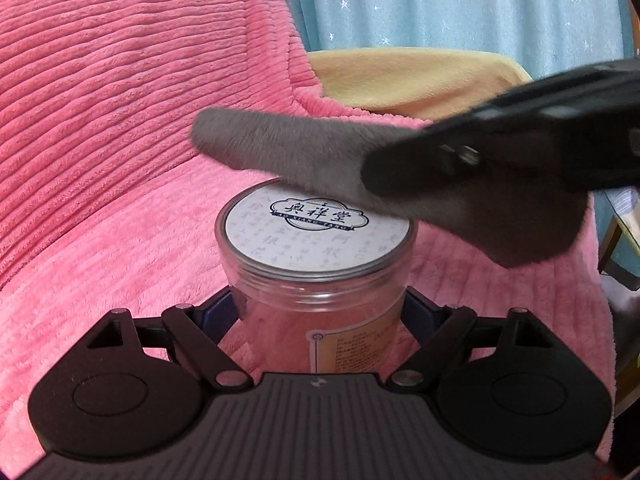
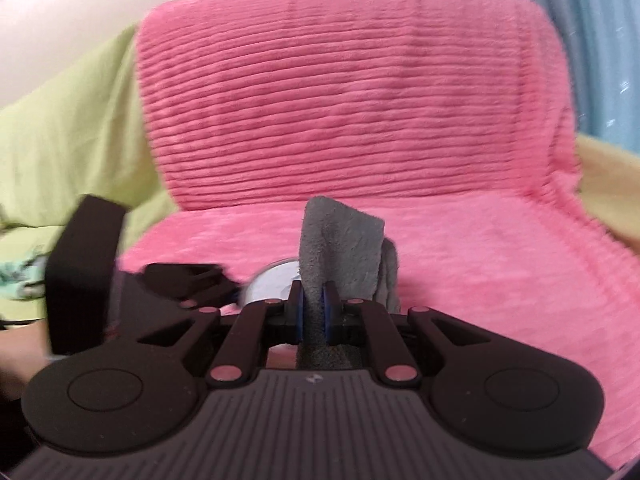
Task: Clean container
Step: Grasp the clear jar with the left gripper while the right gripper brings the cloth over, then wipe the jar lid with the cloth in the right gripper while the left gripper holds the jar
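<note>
The clear container (image 1: 320, 280) stands upright on the pink blanket (image 1: 100, 140), clamped at its sides by the jaws of the left gripper (image 1: 320, 312). The right gripper (image 2: 313, 312) has its jaws clenched on a grey cloth (image 1: 280, 148), which hangs over the far-right edge of the container's white lid (image 1: 316, 232).

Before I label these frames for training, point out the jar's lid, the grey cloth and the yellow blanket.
jar's lid (image 1: 316, 236): left wrist view, on its printed white top.
grey cloth (image 2: 344, 244): right wrist view, on the upright fold.
yellow blanket (image 1: 408, 80): left wrist view, on its top surface.
</note>
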Motion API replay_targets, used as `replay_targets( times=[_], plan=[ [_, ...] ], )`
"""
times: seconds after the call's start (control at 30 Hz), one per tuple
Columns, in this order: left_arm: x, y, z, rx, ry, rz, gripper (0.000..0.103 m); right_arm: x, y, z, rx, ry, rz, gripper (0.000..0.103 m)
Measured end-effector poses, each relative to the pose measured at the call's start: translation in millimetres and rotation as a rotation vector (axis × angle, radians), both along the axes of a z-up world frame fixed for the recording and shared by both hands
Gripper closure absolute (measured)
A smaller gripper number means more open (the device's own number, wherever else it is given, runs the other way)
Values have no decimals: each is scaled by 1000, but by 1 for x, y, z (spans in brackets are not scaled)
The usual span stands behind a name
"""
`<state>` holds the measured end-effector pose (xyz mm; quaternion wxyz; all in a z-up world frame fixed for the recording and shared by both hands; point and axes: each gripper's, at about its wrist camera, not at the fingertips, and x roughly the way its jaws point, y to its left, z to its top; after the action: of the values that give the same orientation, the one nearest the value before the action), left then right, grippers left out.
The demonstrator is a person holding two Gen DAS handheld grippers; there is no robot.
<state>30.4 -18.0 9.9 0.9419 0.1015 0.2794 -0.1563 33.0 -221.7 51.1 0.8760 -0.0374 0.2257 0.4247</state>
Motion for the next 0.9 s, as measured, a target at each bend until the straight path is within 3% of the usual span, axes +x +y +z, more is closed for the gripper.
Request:
replay_targets(
  times=[0.13,0.3,0.53,0.73,0.9],
  plan=[
    [0,0,-1,-1,-13,-13,17,-1,4,-3,47,63,84,96],
    [1,1,-2,-3,-18,-19,17,15,14,-6,117,131,112,96],
    [1,1,-3,-9,-17,-16,18,34,27,-12,159,120,17,97],
    [2,-1,-3,-6,-19,-22,18,41,6,-17,176,116,-85,96],
    [1,-3,-3,6,-24,-28,18,33,-12,-19,190,156,-66,96]
  ],
)
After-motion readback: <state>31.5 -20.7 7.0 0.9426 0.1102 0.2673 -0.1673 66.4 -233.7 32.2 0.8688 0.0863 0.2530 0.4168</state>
